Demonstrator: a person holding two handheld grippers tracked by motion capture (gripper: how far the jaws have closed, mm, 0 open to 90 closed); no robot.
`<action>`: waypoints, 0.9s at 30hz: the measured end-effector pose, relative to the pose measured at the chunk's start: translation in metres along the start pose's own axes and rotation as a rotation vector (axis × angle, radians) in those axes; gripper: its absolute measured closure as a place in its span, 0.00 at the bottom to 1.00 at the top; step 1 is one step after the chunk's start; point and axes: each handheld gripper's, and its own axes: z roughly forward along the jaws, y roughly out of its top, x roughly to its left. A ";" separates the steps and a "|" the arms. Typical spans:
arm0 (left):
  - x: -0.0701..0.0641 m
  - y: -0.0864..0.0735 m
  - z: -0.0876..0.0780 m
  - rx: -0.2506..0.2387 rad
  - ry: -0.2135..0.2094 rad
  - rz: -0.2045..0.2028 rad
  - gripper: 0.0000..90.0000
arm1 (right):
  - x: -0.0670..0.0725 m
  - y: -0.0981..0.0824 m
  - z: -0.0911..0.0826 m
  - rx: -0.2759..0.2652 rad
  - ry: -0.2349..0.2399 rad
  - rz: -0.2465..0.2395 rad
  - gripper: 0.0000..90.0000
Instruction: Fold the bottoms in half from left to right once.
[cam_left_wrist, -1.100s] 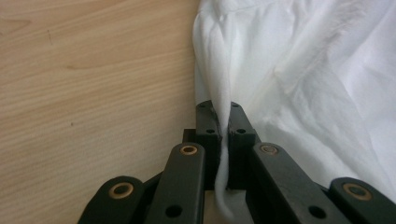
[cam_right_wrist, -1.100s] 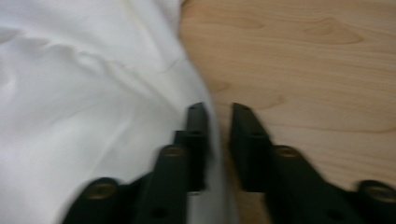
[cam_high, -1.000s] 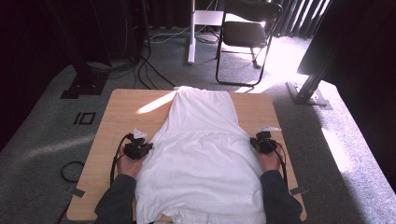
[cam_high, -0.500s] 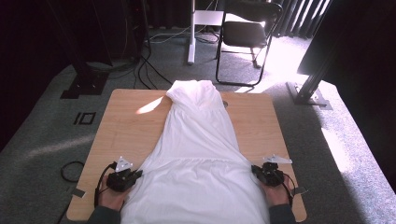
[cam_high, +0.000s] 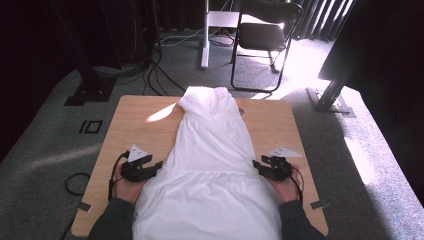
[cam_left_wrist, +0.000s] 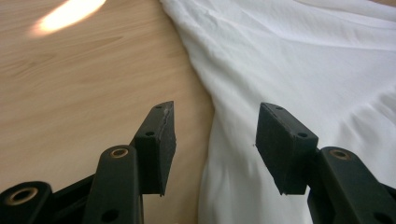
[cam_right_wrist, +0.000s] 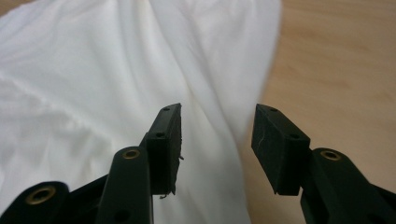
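Observation:
A white garment lies lengthwise down the middle of the wooden table, narrow at the far end and wide near the person. My left gripper rests at its left edge, and my right gripper at its right edge. In the left gripper view the left gripper has just been opening; the cloth's edge lies under the gap, unpinched. The right gripper has likewise just been opening, above the garment's other edge, with nothing between its pads.
Beyond the table's far edge stand a black folding chair and a white stand post. Cables lie on the grey carpet at the left. A black frame foot and a metal post base flank the table.
Both hands drew the garment's sides back toward the near edge, then came forward a little. The jaws that were shut on the cloth now stand apart, and the garment lies narrower.

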 end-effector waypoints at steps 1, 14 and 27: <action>0.000 0.000 0.000 0.000 0.000 0.000 0.54 | 0.000 0.000 0.000 0.000 0.000 0.000 0.59; 0.002 0.014 0.075 0.143 0.006 -0.034 0.64 | -0.010 0.044 0.083 0.094 -0.069 0.044 0.95; 0.011 0.027 0.076 0.094 0.016 -0.073 0.48 | -0.042 0.024 0.088 0.090 -0.110 0.157 0.59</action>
